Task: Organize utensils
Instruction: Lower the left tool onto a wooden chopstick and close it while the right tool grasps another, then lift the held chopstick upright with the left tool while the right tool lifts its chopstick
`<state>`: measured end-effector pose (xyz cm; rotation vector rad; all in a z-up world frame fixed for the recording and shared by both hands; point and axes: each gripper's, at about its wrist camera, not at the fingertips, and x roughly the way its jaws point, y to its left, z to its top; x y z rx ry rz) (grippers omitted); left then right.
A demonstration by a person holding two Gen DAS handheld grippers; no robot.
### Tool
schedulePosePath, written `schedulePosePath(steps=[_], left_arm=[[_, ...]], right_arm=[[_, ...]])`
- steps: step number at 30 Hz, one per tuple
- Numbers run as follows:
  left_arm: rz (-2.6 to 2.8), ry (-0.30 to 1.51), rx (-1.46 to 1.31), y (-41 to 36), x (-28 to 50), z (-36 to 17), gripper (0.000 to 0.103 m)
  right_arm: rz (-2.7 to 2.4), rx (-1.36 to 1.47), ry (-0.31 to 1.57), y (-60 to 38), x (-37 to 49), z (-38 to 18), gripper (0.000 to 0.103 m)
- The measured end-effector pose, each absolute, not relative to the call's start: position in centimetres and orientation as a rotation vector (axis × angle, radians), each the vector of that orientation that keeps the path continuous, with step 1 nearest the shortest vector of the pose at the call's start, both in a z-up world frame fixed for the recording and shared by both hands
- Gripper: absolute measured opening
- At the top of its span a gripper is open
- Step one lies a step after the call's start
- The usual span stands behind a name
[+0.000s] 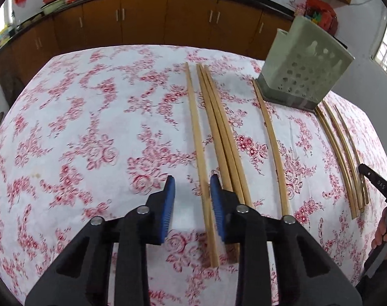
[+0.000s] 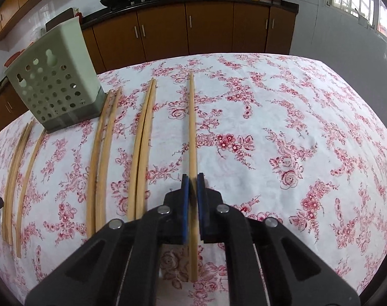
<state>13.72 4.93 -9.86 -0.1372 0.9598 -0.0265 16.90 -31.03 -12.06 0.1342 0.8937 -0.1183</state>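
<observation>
Right tongs point(image 2: 192, 178) clamp pale wooden chopstick point(image 2: 192, 127) | left tongs point(image 1: 192, 181) parted, straddling another chopstick point(image 1: 197, 132)

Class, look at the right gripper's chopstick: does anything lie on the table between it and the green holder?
Yes. Two pairs of chopsticks lie on the cloth between the held chopstick and the holder.

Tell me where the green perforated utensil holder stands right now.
The green perforated utensil holder stands upright at the far side of the floral tablecloth, upper left in the right wrist view, with wooden chopsticks lying beside its base.
</observation>
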Motion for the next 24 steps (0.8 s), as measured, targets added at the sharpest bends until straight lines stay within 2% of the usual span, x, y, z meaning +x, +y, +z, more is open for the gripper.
schedulePosePath(steps=[3,7,17,24], left_arm=[[-0.020,0.957,-0.096,4.4,14.1,-9.9,0.023],[-0.001,0.952,-0.075,4.2,14.7,-10.0,0.008],[0.079,0.918,-0.100,8.6,17.8,-10.1,0.008],[0.049,0.875,-0.097,8.7,17.2,-10.1,0.008]], right_arm=[[-0.118,0.135,0.894,-31.1,17.2,-12.1,0.008],[-0.117,0.114,0.888,-30.9,17.2,-12.1,0.008],[-0.150,0.077,0.877,-32.6,20.7,-12.1,0.008],[-0.163,0.082,0.870,-33.5,21.2,-12.2,0.009]])
